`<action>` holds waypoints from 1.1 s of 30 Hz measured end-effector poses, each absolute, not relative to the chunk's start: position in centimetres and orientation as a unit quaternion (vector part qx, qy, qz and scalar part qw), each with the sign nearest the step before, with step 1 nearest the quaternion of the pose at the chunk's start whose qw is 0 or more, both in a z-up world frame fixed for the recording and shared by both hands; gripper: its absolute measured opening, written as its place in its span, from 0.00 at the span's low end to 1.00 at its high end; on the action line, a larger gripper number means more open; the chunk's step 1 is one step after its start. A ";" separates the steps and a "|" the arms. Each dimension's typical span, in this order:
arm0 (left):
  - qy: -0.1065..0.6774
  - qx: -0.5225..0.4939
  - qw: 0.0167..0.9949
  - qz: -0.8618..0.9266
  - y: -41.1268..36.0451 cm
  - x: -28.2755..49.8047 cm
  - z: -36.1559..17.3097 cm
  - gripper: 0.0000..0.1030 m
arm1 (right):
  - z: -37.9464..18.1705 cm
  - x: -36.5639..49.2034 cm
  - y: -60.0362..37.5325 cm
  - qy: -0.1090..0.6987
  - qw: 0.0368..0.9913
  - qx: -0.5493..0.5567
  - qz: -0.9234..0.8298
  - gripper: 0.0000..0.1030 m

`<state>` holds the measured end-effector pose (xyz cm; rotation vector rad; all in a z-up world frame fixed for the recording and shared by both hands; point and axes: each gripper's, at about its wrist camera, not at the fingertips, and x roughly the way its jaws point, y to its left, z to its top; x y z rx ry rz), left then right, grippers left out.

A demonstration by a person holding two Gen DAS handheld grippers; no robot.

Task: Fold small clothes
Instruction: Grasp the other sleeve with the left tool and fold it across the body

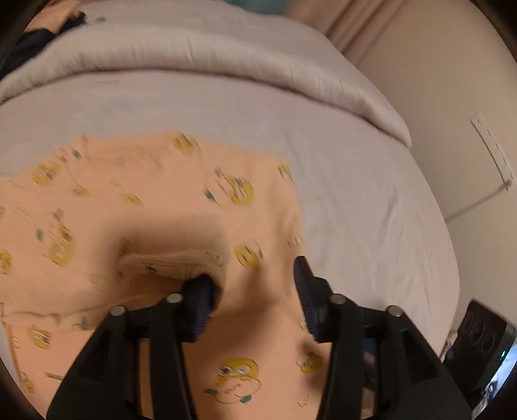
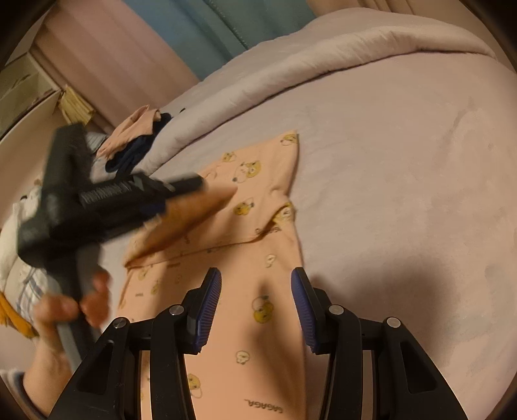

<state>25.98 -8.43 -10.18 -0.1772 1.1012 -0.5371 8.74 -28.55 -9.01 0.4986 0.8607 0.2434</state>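
The peach garment (image 2: 258,226) lies lengthwise on the bed (image 2: 404,194), directly beneath both grippers, left (image 1: 252,290) and right (image 2: 255,310), fingers apart and empty.

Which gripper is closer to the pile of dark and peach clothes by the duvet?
Left. The left gripper hangs over the peach garment's far part, just short of the pile. The right gripper hovers over the garment's near end, farther away.

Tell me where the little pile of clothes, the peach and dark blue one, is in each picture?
Left wrist view: the pile of clothes sits in the top left corner, cut off by the edge.
Right wrist view: the pile lies left of the middle, behind the left gripper.
Shared landmark: the folded-back blanket beside the pile.
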 end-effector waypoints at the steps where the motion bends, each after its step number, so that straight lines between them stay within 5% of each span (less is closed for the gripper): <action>1: 0.518 -0.081 0.811 -0.258 -8.5 25.9 -10.0 0.52 | -9.0 8.7 -28.6 0.411 0.871 0.241 0.118 0.44; 3: 0.505 -0.087 0.814 -0.273 -7.4 25.5 -8.9 0.53 | -9.0 8.7 -28.7 0.411 0.869 0.246 0.121 0.44; 8: 0.460 -0.142 0.819 -0.312 -3.5 23.7 -5.9 0.95 | -8.5 9.6 -28.1 0.406 0.865 0.261 0.138 0.44; 16: 0.464 -0.147 0.826 -0.283 -3.7 24.3 -5.2 0.94 | -7.8 9.8 -27.6 0.394 0.868 0.280 0.114 0.44; 24: 0.465 -0.163 0.850 -0.186 6.3 22.2 -8.1 0.94 | -6.1 10.7 -18.6 0.365 0.913 0.042 0.178 0.44; 31: 0.481 -0.175 0.854 -0.091 14.6 19.7 -12.2 0.94 | -9.2 15.1 -12.6 0.407 0.893 -0.043 0.187 0.44; 33: 0.488 -0.180 0.849 -0.087 15.3 19.3 -12.9 0.94 | -9.9 16.1 -12.1 0.419 0.889 -0.055 0.178 0.30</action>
